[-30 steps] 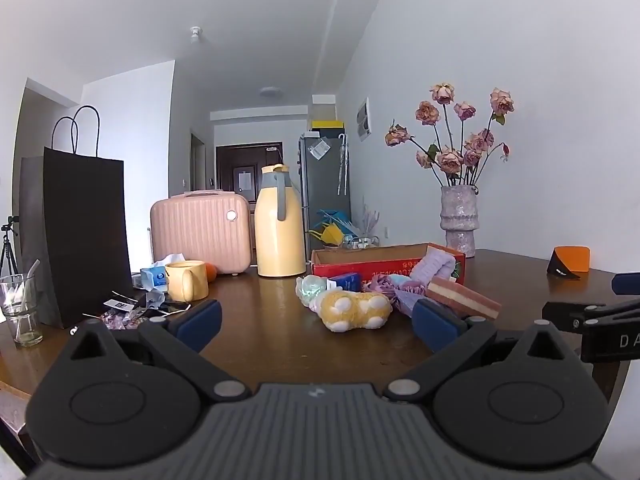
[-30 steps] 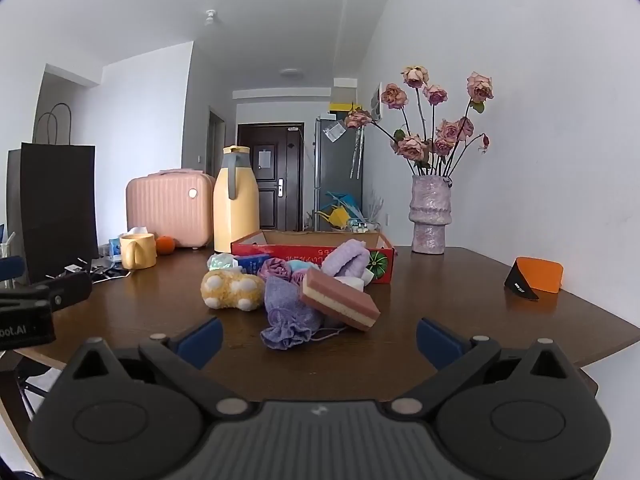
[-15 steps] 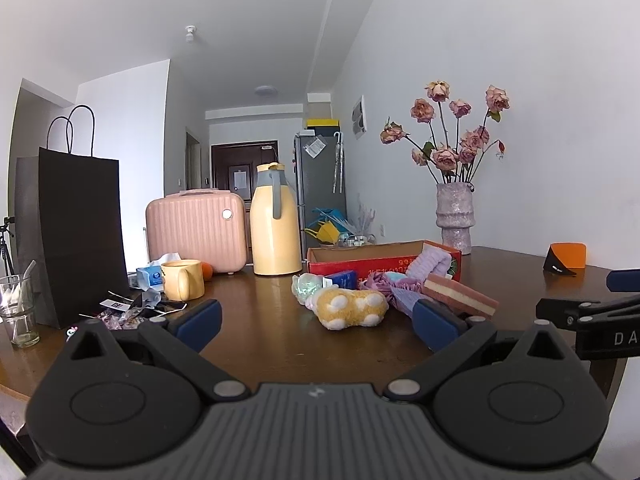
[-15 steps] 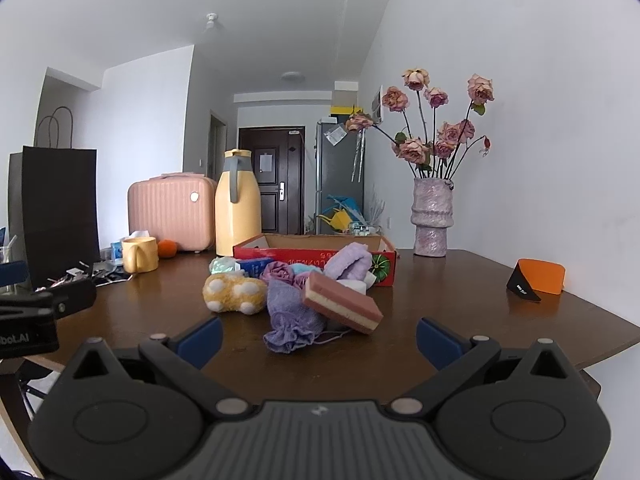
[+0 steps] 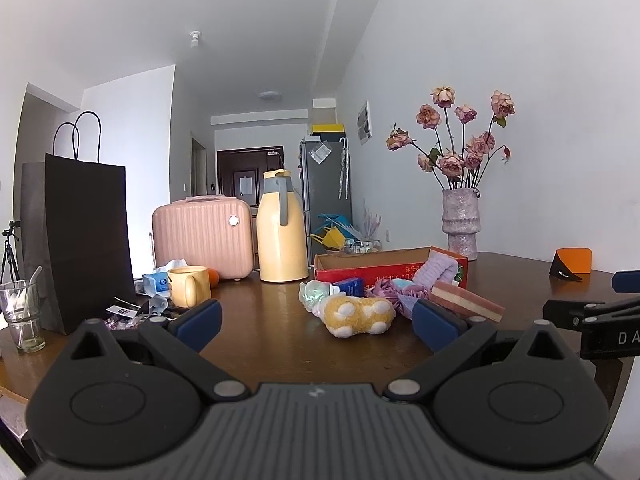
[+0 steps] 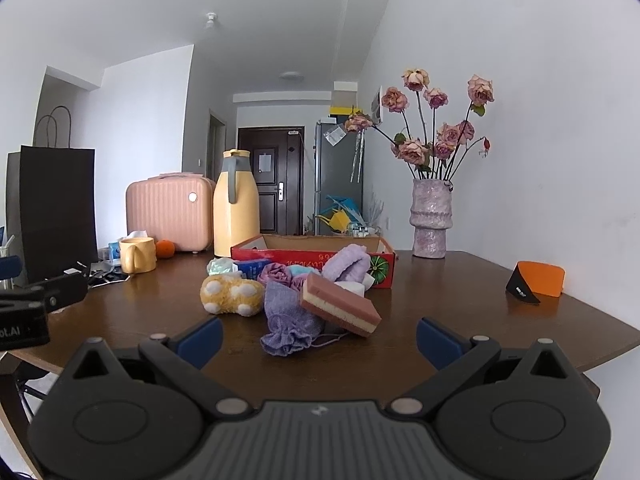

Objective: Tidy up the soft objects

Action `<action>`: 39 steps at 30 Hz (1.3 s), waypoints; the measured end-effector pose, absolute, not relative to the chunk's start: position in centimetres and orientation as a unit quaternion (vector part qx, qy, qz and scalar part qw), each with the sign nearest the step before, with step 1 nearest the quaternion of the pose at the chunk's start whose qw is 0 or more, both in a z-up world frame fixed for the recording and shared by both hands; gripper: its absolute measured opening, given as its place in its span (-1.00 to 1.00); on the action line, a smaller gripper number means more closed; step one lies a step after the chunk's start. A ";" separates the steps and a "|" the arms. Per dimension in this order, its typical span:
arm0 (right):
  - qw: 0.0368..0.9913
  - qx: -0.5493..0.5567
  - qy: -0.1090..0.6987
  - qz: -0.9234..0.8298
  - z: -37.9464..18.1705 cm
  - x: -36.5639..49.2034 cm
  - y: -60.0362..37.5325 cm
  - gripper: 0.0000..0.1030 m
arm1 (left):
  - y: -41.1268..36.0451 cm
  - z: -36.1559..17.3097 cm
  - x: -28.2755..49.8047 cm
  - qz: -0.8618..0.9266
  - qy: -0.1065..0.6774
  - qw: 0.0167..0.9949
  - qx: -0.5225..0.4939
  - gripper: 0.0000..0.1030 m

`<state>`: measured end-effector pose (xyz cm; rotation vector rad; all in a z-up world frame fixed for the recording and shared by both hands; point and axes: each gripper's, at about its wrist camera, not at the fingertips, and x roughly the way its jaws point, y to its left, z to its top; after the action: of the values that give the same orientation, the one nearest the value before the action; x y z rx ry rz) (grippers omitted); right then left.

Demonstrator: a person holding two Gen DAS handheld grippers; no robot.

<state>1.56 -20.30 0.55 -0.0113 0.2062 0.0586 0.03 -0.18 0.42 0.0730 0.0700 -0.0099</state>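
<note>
Both grippers hover level over the near edge of the brown tabletop (image 6: 460, 292), fingers pointing toward the far edge. Left gripper (image 5: 316, 322) has its blue-padded fingers spread wide with nothing between them; right gripper (image 6: 318, 340) is likewise released and empty.

Ahead of them, around the middle of the tabletop, lies a heap of soft things. A yellow plush with white spots (image 6: 230, 294) sits at the heap's left, almost straight ahead of the left gripper. A lilac drawstring pouch (image 6: 288, 320) lies nearest the right gripper, just beyond its fingertips and apart from them. A pink-and-cream sponge (image 6: 340, 306) leans tilted against the pouch. Behind these a rolled lavender towel (image 6: 346, 264) rests against the front wall of a shallow red cardboard box (image 6: 304, 256).

At the far edge stand a yellow thermos (image 6: 234, 208) and a vase of dried roses (image 6: 432, 220).
</note>
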 end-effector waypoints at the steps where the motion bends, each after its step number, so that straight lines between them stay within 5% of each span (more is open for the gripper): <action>1: 0.994 -0.006 0.101 0.029 0.6 1.5 -20.3 1.00 | -0.2 0.4 0.0 -0.005 0.034 0.999 0.037 1.00; 39: 0.995 -0.005 0.098 0.027 0.6 1.3 -20.3 1.00 | -0.7 0.4 -0.3 -0.008 0.034 0.999 0.042 1.00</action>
<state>1.32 -20.30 0.59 -0.0092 0.1964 0.0549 -0.27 -0.71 0.35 0.0843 0.0680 -0.0153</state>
